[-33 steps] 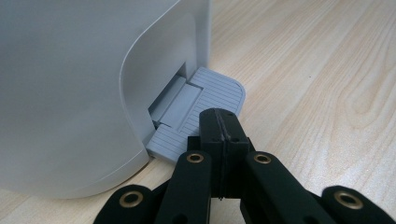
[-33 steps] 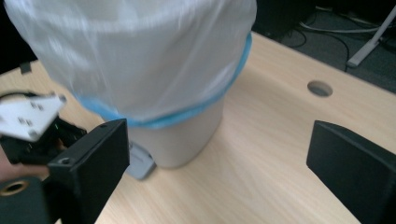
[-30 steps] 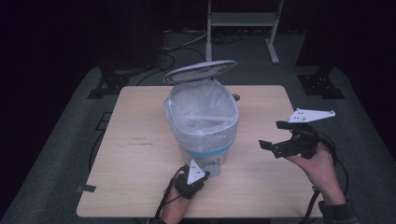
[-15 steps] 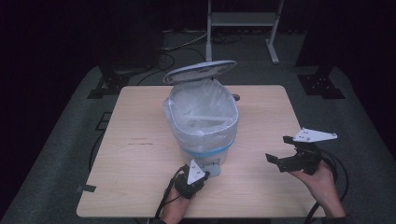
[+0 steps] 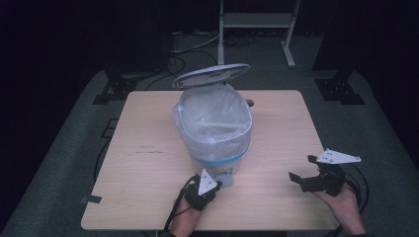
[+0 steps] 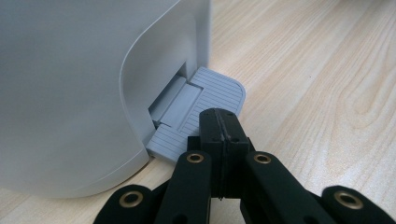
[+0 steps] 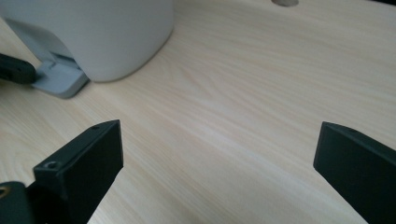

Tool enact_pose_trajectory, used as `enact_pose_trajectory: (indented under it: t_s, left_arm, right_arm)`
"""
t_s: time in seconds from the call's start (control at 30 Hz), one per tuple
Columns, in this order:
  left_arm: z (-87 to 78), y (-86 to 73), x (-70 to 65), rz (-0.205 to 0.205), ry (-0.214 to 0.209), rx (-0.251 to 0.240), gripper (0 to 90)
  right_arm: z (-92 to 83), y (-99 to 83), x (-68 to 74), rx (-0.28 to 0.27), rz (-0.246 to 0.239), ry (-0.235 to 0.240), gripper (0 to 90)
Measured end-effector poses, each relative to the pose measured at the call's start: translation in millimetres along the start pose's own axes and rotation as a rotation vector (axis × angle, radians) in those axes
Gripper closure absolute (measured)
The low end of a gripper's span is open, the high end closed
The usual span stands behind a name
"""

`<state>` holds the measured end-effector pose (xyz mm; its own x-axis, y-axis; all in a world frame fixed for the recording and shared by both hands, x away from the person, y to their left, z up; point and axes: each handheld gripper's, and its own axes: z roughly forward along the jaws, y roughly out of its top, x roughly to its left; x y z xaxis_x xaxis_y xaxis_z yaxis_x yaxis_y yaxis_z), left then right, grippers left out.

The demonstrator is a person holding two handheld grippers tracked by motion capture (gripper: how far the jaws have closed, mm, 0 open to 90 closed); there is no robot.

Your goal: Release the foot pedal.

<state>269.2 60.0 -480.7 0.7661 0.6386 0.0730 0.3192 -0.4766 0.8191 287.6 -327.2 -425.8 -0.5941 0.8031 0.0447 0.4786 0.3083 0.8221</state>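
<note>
Because the left tongs (image 6: 218, 122) are pressed together with nothing between them, their blunt joined tip can bear down on the grey ribbed pedal (image 6: 198, 114) at the foot of the white pedal bin (image 5: 213, 129), which stands near the middle of the wooden surface (image 5: 143, 148). That push evidently explains why the lid (image 5: 211, 76) stands raised at the far side, exposing the clear liner bag (image 5: 217, 116) folded over the rim. Well apart at the near right corner, the right tongs (image 5: 304, 170) are spread wide and empty, low over bare wood, seemingly free to handle whatever is to go into the bin.
</note>
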Motion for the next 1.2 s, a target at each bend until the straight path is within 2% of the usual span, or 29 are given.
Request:
enact_pose_trajectory:
  t_s: [0.3,0.63,0.87,1.2]
  left_arm:
    - [-0.1,0.1,0.0,0.0,0.001,0.002,90.0]
    - [-0.1,0.2,0.2,-0.001,0.0,0.002,90.0]
    - [-0.2,0.4,0.4,-0.007,-0.003,0.003,90.0]
    - [-5.0,2.6,2.0,-0.022,-0.007,-0.011,90.0]
  right_arm:
    - [21.3,-33.5,0.5,0.078,0.007,0.0,0.0]
    - [36.1,-49.2,3.6,0.179,-0.052,-0.029,0.0]
    - [38.1,-50.6,1.9,0.178,-0.025,-0.027,0.0]
    - [38.0,-50.6,2.1,0.177,-0.02,-0.036,0.0]
